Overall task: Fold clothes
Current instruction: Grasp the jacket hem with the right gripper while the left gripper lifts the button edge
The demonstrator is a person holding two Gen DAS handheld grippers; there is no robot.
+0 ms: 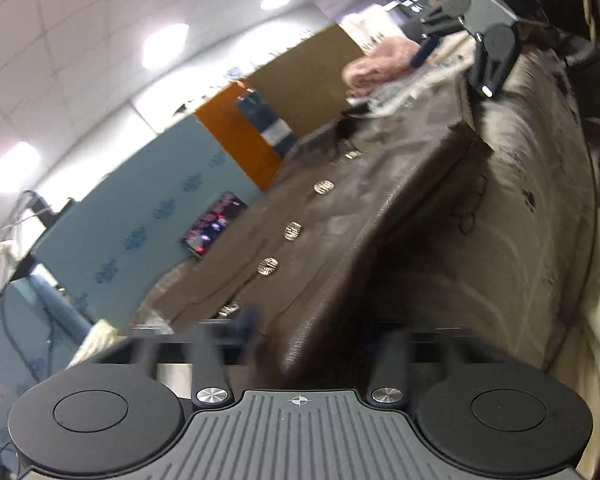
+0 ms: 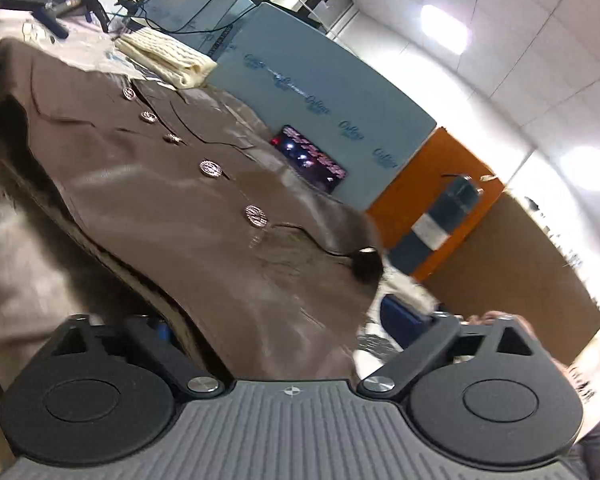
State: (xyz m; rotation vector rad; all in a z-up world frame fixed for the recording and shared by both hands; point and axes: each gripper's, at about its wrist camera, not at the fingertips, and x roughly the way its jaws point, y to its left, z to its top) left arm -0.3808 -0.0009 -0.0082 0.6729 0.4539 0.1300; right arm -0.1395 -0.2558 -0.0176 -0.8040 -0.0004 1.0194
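A brown coat (image 1: pixel 380 184) with silver buttons (image 1: pixel 324 187) lies spread over the table, one side lifted so its paler lining (image 1: pixel 540 208) shows. My left gripper (image 1: pixel 320 332) sits at the coat's near edge with its fingers drawn in and the fabric running between them. In the right wrist view the same coat (image 2: pixel 160 200) fills the middle. My right gripper (image 2: pixel 292 328) stands wide open, and the coat's edge lies between its spread fingers. Each gripper also appears in the other's view: the right gripper (image 1: pixel 456 68) far off and the left gripper (image 2: pixel 76 20) far off.
A folded cream knit (image 2: pixel 168 56) and a pink garment (image 1: pixel 376 68) rest at opposite ends of the table. A lit phone screen (image 2: pixel 312 160) leans on a blue partition (image 2: pixel 320 92). A blue and white bottle (image 2: pixel 436 224) stands by an orange panel. A hand (image 2: pixel 496 316) holds the right gripper.
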